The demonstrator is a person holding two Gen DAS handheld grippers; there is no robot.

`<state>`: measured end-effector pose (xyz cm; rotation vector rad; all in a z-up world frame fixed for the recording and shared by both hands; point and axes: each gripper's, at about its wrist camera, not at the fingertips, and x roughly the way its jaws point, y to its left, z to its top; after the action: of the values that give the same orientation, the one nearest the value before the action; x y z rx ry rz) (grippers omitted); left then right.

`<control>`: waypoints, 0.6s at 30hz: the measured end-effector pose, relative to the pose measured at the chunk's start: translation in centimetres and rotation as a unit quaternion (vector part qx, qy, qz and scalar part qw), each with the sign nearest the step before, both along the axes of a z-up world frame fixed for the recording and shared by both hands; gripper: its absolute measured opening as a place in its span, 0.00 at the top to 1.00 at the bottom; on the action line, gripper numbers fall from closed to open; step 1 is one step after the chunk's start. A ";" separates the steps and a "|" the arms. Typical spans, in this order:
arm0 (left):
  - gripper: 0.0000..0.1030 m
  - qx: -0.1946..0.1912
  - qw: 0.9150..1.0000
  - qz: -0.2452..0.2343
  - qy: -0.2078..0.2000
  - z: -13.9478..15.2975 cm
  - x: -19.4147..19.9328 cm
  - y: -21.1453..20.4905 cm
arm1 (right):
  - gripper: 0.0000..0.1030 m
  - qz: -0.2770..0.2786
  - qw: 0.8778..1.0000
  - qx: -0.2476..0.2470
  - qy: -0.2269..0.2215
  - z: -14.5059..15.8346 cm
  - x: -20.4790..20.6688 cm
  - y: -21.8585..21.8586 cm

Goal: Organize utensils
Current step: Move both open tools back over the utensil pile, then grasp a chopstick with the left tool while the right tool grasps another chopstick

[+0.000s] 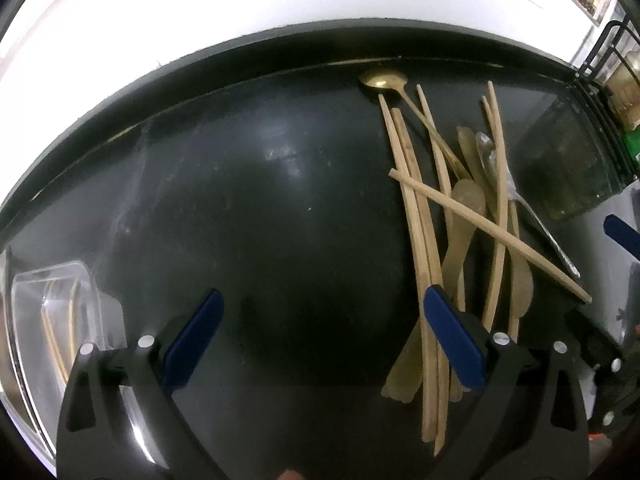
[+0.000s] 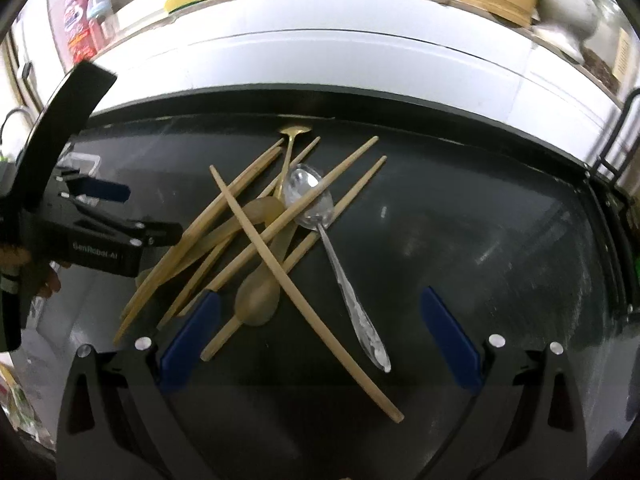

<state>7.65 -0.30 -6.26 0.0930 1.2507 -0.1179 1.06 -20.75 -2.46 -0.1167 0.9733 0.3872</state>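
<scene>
Utensil pile (image 2: 264,232) on dark glossy surface (image 1: 240,220): wooden chopsticks (image 2: 296,292) crossed over pale wooden spoons (image 2: 258,300), one silver spoon (image 2: 316,200) and one gold spoon (image 1: 383,80) at the far edge, all tangled and touching. Clear container (image 1: 52,320) at the left, well apart from the pile, appears to hold a few chopsticks already. Left gripper (image 1: 324,328): jaws spread wide, nothing held, beside the pile. Right gripper (image 2: 320,324): jaws spread wide, nothing held, over the pile. Sorting judged barely begun; most pieces remain
</scene>
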 end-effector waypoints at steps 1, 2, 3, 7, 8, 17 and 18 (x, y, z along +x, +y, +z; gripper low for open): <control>0.06 -0.001 1.000 0.000 0.002 0.1 0.2 0.0 | 0.06 0.003 1.000 -0.003 0.000 -0.1 0.1 0.1; 0.06 0.001 1.000 -0.001 0.002 0.0 0.3 -0.3 | 0.06 0.006 1.000 -0.005 0.000 -0.2 0.2 0.3; 0.06 0.004 1.000 -0.002 0.000 0.0 0.4 -0.3 | 0.06 0.007 1.000 -0.006 0.000 -0.3 0.3 0.3; 0.06 -0.002 1.000 0.007 0.005 -0.1 0.8 -0.4 | 0.07 0.011 1.000 -0.011 0.001 -0.6 0.7 0.6; 0.06 -0.004 1.000 0.013 0.008 -0.1 0.9 -0.4 | 0.07 0.012 1.000 -0.012 0.001 -0.7 0.7 0.7; 0.05 0.012 0.999 0.027 0.019 -1.3 1.6 -0.5 | 0.07 0.028 1.000 -0.005 -0.011 -0.3 0.8 1.4; 0.05 0.008 0.999 0.029 0.024 -1.5 1.6 -0.3 | 0.07 0.031 0.999 0.000 -0.011 -0.2 0.9 1.4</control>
<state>9.28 -0.56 -7.79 0.0680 1.3011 -0.0615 1.96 -19.35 -2.68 -0.1515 0.9506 0.4419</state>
